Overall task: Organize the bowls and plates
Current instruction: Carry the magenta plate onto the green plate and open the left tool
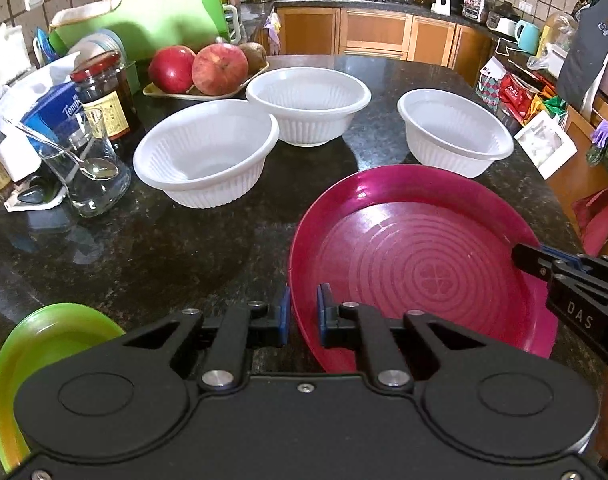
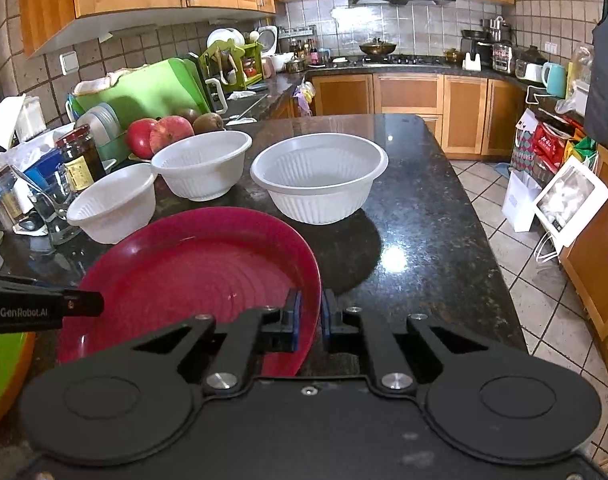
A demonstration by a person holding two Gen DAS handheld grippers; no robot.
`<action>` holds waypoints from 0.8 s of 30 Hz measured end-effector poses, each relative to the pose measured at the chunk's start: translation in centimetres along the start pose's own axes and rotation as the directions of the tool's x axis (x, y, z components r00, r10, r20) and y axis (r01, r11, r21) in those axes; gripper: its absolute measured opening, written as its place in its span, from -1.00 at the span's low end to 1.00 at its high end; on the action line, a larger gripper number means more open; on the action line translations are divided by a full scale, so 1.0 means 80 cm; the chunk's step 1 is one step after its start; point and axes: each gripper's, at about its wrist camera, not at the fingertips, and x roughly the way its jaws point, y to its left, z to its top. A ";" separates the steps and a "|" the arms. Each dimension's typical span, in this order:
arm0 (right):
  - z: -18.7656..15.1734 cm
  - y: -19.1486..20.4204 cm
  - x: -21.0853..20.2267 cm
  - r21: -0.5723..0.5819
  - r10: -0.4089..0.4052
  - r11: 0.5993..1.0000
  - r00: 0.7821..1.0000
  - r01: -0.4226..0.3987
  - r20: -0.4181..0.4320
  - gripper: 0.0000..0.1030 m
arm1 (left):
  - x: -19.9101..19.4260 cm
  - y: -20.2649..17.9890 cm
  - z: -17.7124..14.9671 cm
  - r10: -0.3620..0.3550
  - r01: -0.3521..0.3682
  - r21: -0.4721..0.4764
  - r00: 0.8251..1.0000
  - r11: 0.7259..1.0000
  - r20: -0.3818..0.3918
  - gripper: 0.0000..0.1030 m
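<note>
A magenta plate [image 1: 416,256] lies on the dark granite counter [image 1: 152,248]; it also shows in the right wrist view [image 2: 192,268]. My left gripper [image 1: 303,312] is shut on the plate's left rim. My right gripper [image 2: 311,316] is shut on its right rim and shows at the right edge of the left wrist view [image 1: 544,268]. Three white ribbed bowls stand behind the plate: left [image 1: 204,152], middle [image 1: 308,100], right [image 1: 452,128]. A green plate [image 1: 36,344] lies at the near left, partly hidden by my left gripper.
A tray of apples and kiwis [image 1: 208,68], a red-lidded jar [image 1: 104,92], a glass with a spoon [image 1: 88,172] and a tissue pack [image 1: 52,112] crowd the counter's left side. The counter's right edge [image 2: 496,264] drops to a tiled floor with bags.
</note>
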 end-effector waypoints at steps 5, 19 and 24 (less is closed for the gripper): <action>-0.008 0.008 -0.017 0.000 -0.005 1.000 1.000 0.005 0.017 -0.76 | -0.013 0.001 -0.009 -0.001 0.001 0.006 1.000 1.000 0.018 -0.67; -0.038 0.084 -0.070 -0.040 -0.009 0.999 0.998 0.011 0.063 -0.76 | -0.061 0.054 -0.049 0.004 -0.005 0.008 0.996 1.000 0.087 -0.67; -0.046 0.134 -0.080 -0.061 0.005 0.998 0.998 -0.001 0.065 -0.76 | -0.079 0.094 -0.065 0.012 -0.012 -0.002 0.994 1.000 0.109 -0.67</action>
